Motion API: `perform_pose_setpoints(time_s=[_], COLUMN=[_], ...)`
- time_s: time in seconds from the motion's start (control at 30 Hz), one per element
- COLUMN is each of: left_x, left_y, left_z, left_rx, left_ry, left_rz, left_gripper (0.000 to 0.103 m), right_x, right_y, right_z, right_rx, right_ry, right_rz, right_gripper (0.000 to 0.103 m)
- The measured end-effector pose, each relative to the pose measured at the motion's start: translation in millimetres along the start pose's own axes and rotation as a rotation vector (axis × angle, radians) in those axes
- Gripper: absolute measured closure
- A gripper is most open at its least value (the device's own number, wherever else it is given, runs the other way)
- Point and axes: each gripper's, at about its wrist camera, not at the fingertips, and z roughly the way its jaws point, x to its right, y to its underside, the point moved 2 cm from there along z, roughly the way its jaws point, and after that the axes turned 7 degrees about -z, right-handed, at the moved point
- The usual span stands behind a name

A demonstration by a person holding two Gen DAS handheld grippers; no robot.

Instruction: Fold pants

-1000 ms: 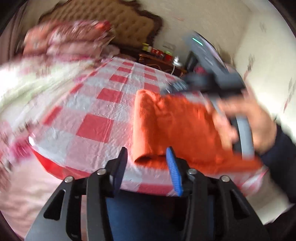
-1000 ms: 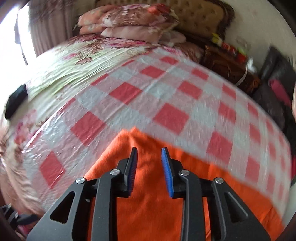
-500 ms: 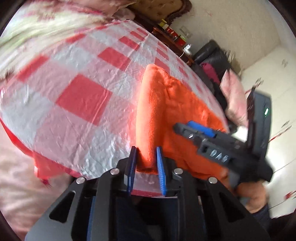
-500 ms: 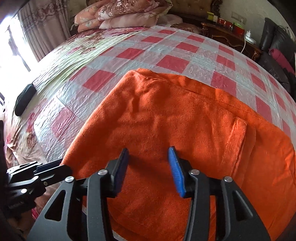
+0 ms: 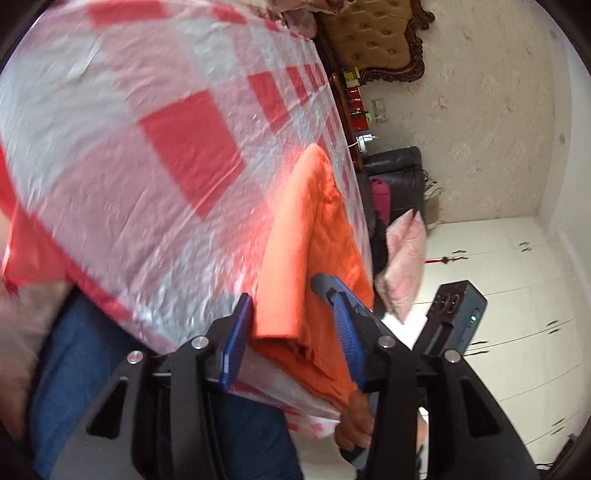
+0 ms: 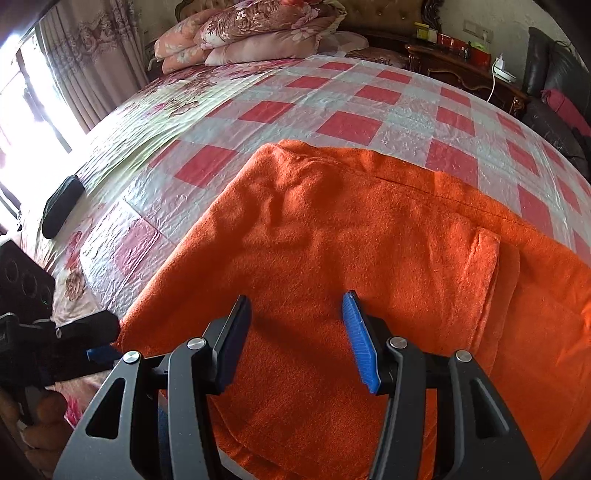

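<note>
The folded orange pants (image 6: pixel 332 236) lie at the near edge of the checkered bedspread (image 6: pixel 354 99), with the left gripper (image 5: pixel 291 332) wide open around their corner and the right gripper (image 6: pixel 295 332) wide open above them.

Orange pants (image 6: pixel 332 236), folded into a thick rectangle, are spread over a red-and-white checkered plastic sheet (image 6: pixel 354 107) that covers the bed. The right gripper (image 6: pixel 297 339) is held above the near part of the fabric with its jaws spread wide and nothing between them. At the left edge, the left gripper (image 6: pixel 99 343) is seen beside the pants' near left corner; whether it grips the cloth cannot be told. A dark oblong object (image 6: pixel 61 206) lies on the floral bedspread, and folded quilts (image 6: pixel 251 33) are stacked at the headboard.
</note>
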Motion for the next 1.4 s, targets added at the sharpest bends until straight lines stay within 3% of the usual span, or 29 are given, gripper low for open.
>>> perform_pose_setpoints(time_s=[0.07, 0.13, 0.3, 0.57, 0.73, 0.9, 1.1, 1.3, 1.33, 1.37, 1.4], left_x=[5.8, 8.4, 27.2, 67.1, 92.3, 122.8, 152.2, 168.3, 170.8, 172.1, 174.7], left_y=[-6.0, -7.2, 5.8, 26.0, 53.8, 87.8, 132.3, 182.4, 191.2, 197.1, 203.8], left_z=[5.2, 11.8, 24.0, 28.0, 39.3, 48.6, 76.6, 107.9, 113.4, 116.6, 120.3], left_rx=[-0.007, -0.006, 0.0, 0.107, 0.194, 0.28, 0.343, 0.36, 0.352, 0.345, 0.339], left_ry=[0.004, -0.044, -0.184, -0.401, -0.592, -0.7, -0.779, -0.788, -0.777, -0.764, -0.748], left_rz=[0.007, 0.014, 0.148, 0.425, 0.696, 0.967, 1.282, 1.576, 1.616, 1.641, 1.664], left_gripper=[0.058, 0.059, 0.093, 0.094, 0.094, 0.094, 0.094, 0.094, 0.094, 0.094, 0.094], right_x=[0.2, 0.3, -0.2, 0.1, 29.3, 39.0, 20.6, 37.5, 46.6, 57.3, 70.8], right_y=[-0.1, -0.4, -1.2, -2.9, -11.0, -43.9, -82.0, -80.2, -74.9, -70.4, -63.9], right_z=[0.1, 0.6, 0.7, 1.2, -9.3, -32.3, -46.0, -40.8, -44.6, -47.1, -52.0], right_rx=[0.0, -0.002, -0.007, -0.022, -0.047, -0.054, -0.094, -0.154, -0.138, -0.128, -0.118], right_ry=[-0.003, -0.005, 0.0, -0.009, -0.177, -0.233, -0.306, -0.244, -0.218, -0.189, -0.172], right_rz=[0.003, 0.007, 0.01, 0.027, 0.217, 0.23, 0.123, 0.045, 0.051, 0.064, 0.09], right_gripper=[0.052, 0.052, 0.052, 0.047, 0.034, 0.024, 0.02, 0.021, 0.025, 0.042, 0.048])
